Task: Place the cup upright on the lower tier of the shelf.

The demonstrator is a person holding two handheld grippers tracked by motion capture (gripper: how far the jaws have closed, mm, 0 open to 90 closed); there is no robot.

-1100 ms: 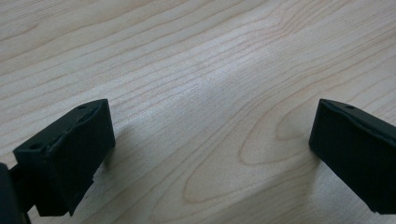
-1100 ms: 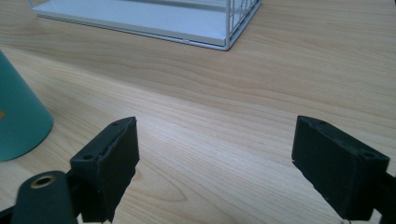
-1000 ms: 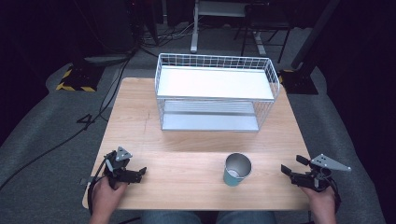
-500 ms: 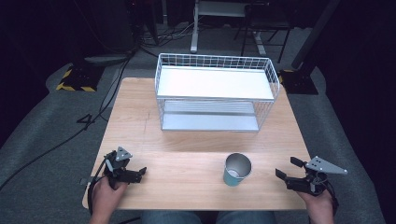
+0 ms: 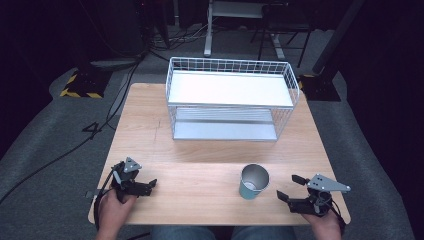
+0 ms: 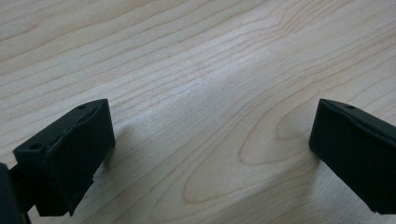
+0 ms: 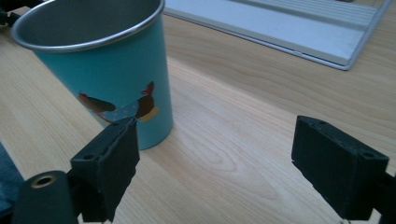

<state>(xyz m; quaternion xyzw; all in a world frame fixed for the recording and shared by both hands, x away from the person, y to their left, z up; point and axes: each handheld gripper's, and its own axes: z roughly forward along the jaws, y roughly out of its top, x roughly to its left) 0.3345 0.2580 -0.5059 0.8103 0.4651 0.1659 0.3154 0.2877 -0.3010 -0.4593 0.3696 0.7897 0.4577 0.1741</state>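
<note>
A teal metal cup (image 5: 253,181) with a small picture on its side stands upright near the table's front edge, right of centre. In the right gripper view the cup (image 7: 100,65) rises just beyond the left jaw. My right gripper (image 5: 290,187) is open, a short way right of the cup, its jaws pointing left toward it with nothing between them (image 7: 212,161). My left gripper (image 5: 148,184) rests at the front left corner, open over bare wood (image 6: 212,140).
A white wire rack (image 5: 231,97) with two shelves stands at the back centre of the wooden table (image 5: 200,165). Its lower shelf (image 7: 280,28) lies beyond the cup. Cables and stands cover the dark floor behind.
My right gripper has slid left along the front edge, closing in on the cup. The left gripper and the cup have stayed put.
</note>
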